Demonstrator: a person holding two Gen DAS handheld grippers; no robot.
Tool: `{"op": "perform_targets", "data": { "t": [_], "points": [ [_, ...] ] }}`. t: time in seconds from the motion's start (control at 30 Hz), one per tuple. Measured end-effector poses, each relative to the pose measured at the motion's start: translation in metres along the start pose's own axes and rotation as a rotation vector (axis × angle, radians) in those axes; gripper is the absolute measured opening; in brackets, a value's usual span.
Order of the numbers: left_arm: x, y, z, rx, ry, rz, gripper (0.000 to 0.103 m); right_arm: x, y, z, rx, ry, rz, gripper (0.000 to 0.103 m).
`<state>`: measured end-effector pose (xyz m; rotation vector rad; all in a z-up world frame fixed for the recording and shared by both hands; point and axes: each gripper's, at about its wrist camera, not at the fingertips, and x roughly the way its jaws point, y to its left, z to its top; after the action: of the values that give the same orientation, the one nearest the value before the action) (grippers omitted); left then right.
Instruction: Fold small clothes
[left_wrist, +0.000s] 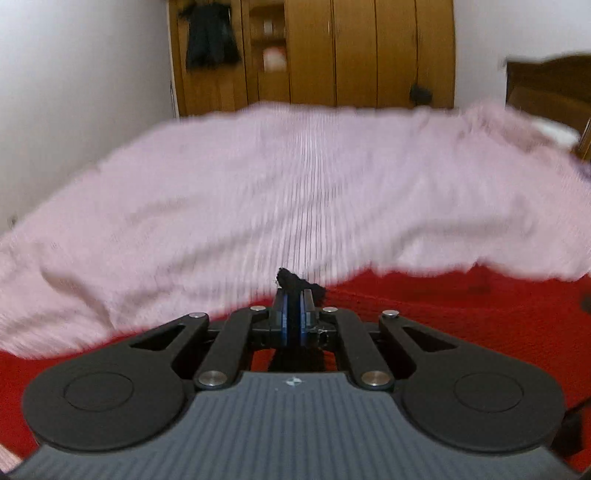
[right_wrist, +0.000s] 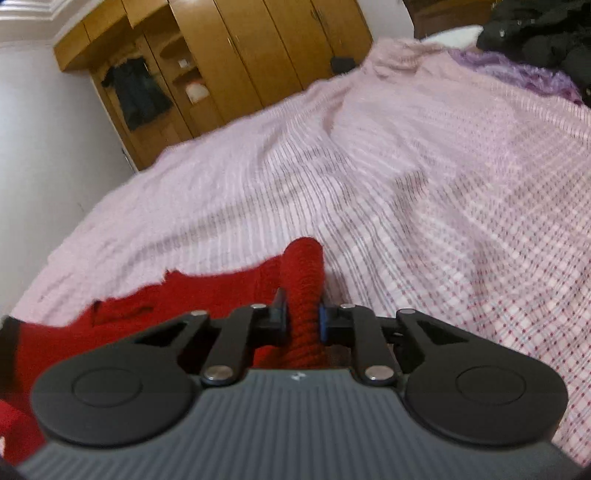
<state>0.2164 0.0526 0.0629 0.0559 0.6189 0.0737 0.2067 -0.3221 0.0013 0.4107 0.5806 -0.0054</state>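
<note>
A bedroom with a bed and a wardrobe

A pink blanket (right_wrist: 369, 177) covers the bed. Behind it stands a wooden wardrobe (left_wrist: 369, 51), a dark garment (left_wrist: 210, 37) hanging on it. Purple cloth (right_wrist: 517, 74) and black clothes (right_wrist: 543, 33) lie at the far right.

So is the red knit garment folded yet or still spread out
Not neatly folded: the red knit garment lies loosely on the pink bedspread, one bunched ridge clamped in the right gripper.
</note>
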Motion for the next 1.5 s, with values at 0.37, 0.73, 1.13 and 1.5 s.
{"op": "perform_targets", "data": {
  "t": [0.37,0.73,1.13,1.5],
  "points": [
    [0.037,0.001,-0.026,0.052,0.09,0.055,0.007,-0.038,-0.001,0.014,-0.038,-0.111,0.089,0.04],
    [0.04,-0.019,-0.033,0.193,0.073,0.135,0.021,-0.005,0.011,0.003,-0.133,0.081,0.046,0.039],
    [-0.012,0.039,-0.025,0.025,0.125,0.108,0.054,-0.06,0.027,0.001,-0.166,0.013,0.102,0.061],
    [-0.089,0.145,-0.029,-0.156,0.14,0.212,0.068,-0.129,0.07,-0.017,-0.176,0.048,0.199,0.061]
  ]
}}
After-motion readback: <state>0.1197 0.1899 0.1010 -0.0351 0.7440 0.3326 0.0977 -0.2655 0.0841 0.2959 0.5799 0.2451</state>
